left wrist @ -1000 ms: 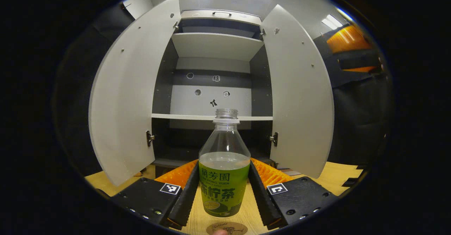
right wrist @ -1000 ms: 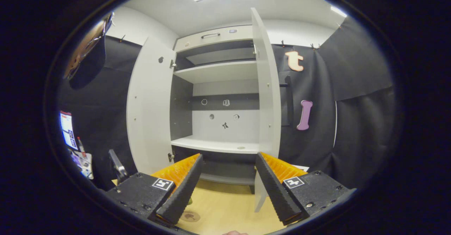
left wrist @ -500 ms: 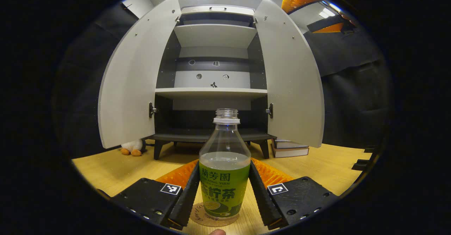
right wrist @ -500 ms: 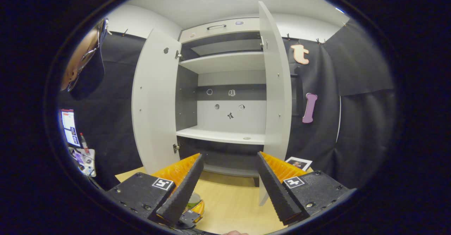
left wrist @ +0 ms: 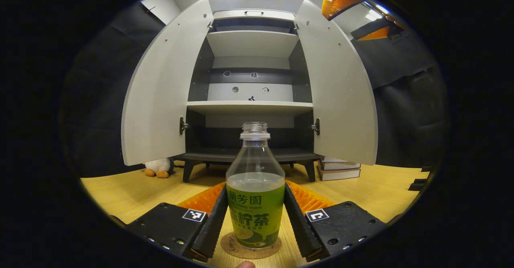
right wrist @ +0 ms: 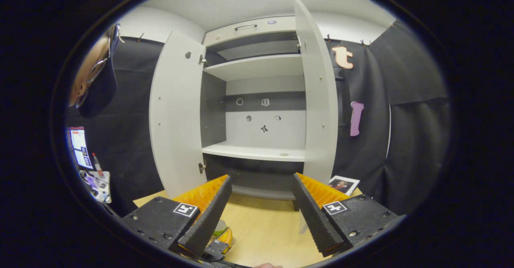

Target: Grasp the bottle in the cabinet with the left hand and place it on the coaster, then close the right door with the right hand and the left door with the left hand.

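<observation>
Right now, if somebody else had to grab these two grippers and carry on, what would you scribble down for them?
Left gripper: shut on the green-labelled tea bottle, which stands upright on the round coaster on the wooden table. Bottle has no cap.
Right gripper: open, holding nothing, raised in front of the cabinet.
Both cabinet doors stand wide open: left door, right door.
Done: bottle is out of the cabinet and on the coaster.
Left: let go of the bottle, push the right door shut with the right gripper, then the left door with the left gripper.
</observation>
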`<move>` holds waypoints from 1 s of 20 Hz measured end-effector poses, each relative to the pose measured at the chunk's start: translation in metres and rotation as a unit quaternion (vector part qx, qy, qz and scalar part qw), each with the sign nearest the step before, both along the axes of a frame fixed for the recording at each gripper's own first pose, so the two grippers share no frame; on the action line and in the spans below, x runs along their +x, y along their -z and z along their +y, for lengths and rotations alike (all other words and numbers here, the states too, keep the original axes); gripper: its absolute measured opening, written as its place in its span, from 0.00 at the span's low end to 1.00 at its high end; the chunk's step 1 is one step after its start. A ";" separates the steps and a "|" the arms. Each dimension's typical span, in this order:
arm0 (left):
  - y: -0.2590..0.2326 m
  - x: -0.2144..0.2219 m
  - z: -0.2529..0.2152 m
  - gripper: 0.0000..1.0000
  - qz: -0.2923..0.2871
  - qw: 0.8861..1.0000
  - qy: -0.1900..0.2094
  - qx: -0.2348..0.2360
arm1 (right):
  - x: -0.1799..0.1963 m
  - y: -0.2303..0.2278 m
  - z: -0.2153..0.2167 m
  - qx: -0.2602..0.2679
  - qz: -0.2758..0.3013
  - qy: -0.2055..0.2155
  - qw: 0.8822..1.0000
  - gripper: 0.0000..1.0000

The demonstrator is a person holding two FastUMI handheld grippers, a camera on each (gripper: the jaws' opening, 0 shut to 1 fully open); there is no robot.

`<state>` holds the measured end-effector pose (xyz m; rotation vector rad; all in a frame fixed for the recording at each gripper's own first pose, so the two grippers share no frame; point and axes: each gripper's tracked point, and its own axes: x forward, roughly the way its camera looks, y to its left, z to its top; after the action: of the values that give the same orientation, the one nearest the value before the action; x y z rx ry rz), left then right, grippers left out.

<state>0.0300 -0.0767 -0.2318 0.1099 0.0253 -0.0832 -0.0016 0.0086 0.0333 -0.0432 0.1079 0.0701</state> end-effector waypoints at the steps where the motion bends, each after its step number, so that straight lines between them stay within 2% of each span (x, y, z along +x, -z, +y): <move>1: 0.000 -0.001 0.001 0.76 0.000 1.000 0.002 0.001 | 0.000 0.001 0.000 0.000 0.001 0.000 1.000 0.94; 2: -0.001 -0.001 0.001 0.77 0.000 1.000 0.002 0.001 | 0.000 0.001 0.000 0.002 0.001 0.000 1.000 0.99; 5: -0.007 -0.001 0.002 0.88 -0.002 1.000 0.003 -0.002 | -0.001 0.001 -0.005 0.011 0.003 0.007 1.000 0.99; 6: -0.011 -0.002 0.003 0.93 -0.001 1.000 0.003 -0.004 | -0.001 -0.001 -0.006 0.014 0.001 0.010 1.000 0.94; 7: -0.016 -0.003 0.003 0.95 0.000 1.000 0.004 -0.006 | -0.002 -0.001 -0.009 0.015 -0.002 0.014 1.000 0.94; 8: -0.023 -0.003 0.004 0.96 0.001 1.000 0.006 -0.010 | -0.003 -0.002 -0.012 0.016 -0.005 0.017 1.000 0.99; 9: -0.032 -0.004 0.006 0.96 0.002 1.000 0.006 -0.016 | -0.003 -0.003 -0.014 0.017 -0.009 0.020 1.000 0.94; 13: -0.080 -0.010 0.004 0.95 0.001 0.999 0.016 -0.041 | -0.002 -0.007 -0.023 0.026 -0.023 0.024 0.999 0.94; 17: -0.138 -0.009 0.009 0.94 -0.016 0.999 0.015 -0.037 | -0.005 -0.007 -0.032 0.041 -0.050 0.030 0.997 0.94; 18: -0.150 -0.009 0.010 0.94 -0.021 0.999 0.015 -0.036 | -0.006 -0.005 -0.033 0.044 -0.058 0.031 0.997 0.98; 19: -0.160 -0.009 0.011 0.98 -0.026 0.999 0.014 -0.037 | -0.007 -0.002 -0.036 0.047 -0.064 0.036 0.996 0.94; 20: -0.164 -0.010 0.011 0.94 -0.023 0.999 0.015 -0.036 | -0.007 0.003 -0.038 0.053 -0.069 0.039 0.995 0.98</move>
<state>0.0200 -0.0659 -0.0680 0.0407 -0.0245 -0.1118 -0.0090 -0.0297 0.0301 0.0624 -0.0331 -0.0063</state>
